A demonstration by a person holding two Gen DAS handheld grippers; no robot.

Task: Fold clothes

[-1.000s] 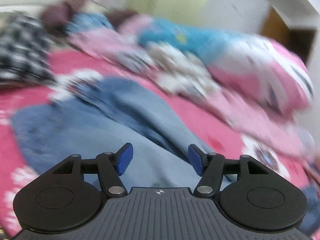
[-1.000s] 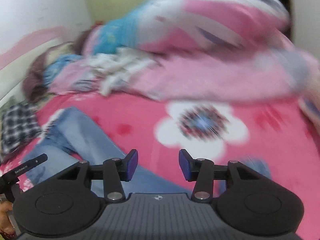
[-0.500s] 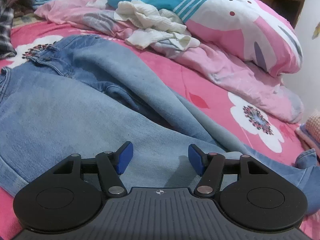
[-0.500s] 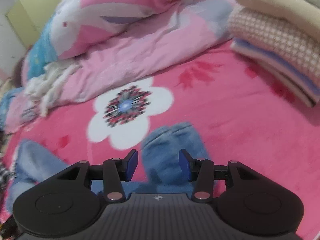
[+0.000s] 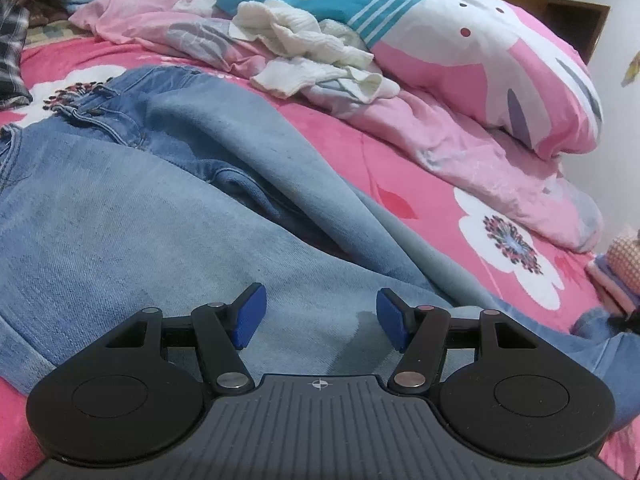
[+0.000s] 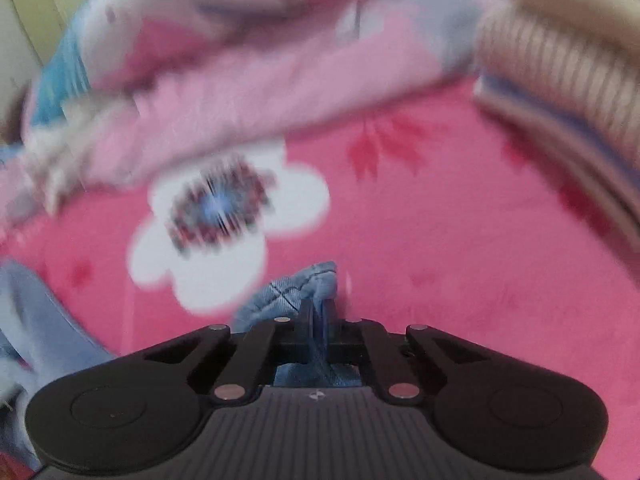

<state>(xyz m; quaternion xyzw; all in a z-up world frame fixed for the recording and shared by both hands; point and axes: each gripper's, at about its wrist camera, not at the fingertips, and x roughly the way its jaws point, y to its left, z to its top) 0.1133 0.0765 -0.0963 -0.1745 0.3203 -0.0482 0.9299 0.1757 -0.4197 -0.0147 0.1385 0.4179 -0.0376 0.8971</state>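
Observation:
A pair of light blue jeans (image 5: 120, 220) lies spread on the pink flowered bedspread (image 5: 400, 184), waistband at the upper left, legs running to the lower right. My left gripper (image 5: 318, 320) hovers low over the near leg, open, with only flat denim under its blue pads. In the right wrist view my right gripper (image 6: 319, 312) is shut on the hem of a jeans leg (image 6: 296, 288), the cuff bunched up in front of the closed pads. That same cuff (image 5: 592, 320) shows at the far right of the left wrist view.
A rumpled pink quilt (image 5: 460, 140), a white cloth (image 5: 312, 52) and a pink, white and teal pillow (image 5: 460, 40) lie along the far side. A stack of folded fabrics (image 6: 568, 92) sits at the right. A plaid garment (image 5: 12, 56) lies at the far left.
My right gripper swung right and down to the jeans cuff, then closed on it. My left gripper sank toward the near leg and then held still, jaws unchanged.

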